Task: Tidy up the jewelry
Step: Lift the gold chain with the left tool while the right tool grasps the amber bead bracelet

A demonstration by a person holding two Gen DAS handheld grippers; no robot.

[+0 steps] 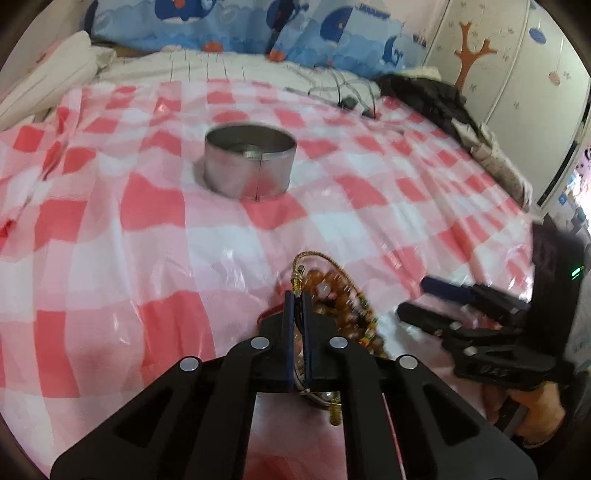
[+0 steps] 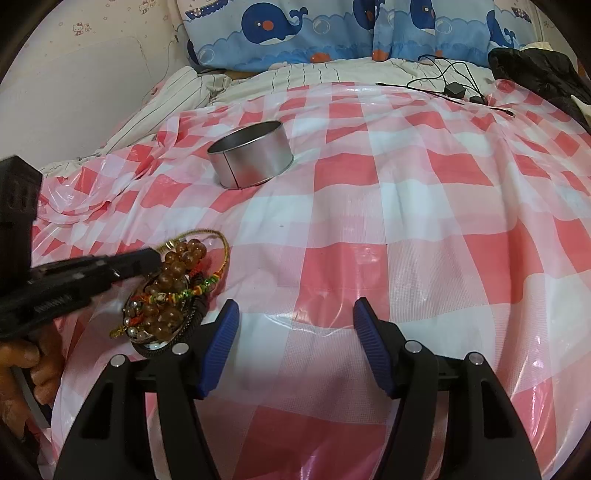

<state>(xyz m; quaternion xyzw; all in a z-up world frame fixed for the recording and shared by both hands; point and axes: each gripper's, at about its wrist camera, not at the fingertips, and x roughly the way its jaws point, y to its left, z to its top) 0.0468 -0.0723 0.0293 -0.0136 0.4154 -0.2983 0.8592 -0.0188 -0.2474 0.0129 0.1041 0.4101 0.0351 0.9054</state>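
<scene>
A tangle of amber bead bracelets [image 2: 168, 295] and gold wire bangles lies on a red-and-white checked plastic sheet [image 2: 406, 229]. The left gripper [image 1: 297, 295] is pinched shut on the bracelets. The right gripper [image 2: 291, 317], just beside them, has its blue-padded fingers [image 2: 221, 332] spread apart, holding nothing. A round metal tin [image 2: 251, 155] sits farther back.

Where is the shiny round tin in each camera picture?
Left wrist view: the round metal tin sits left of centre in the upper half, on the checkered cloth.
Right wrist view: the tin sits upper left of centre, tilted.
Shared landmark: the whale-print pillow along the top.
</scene>
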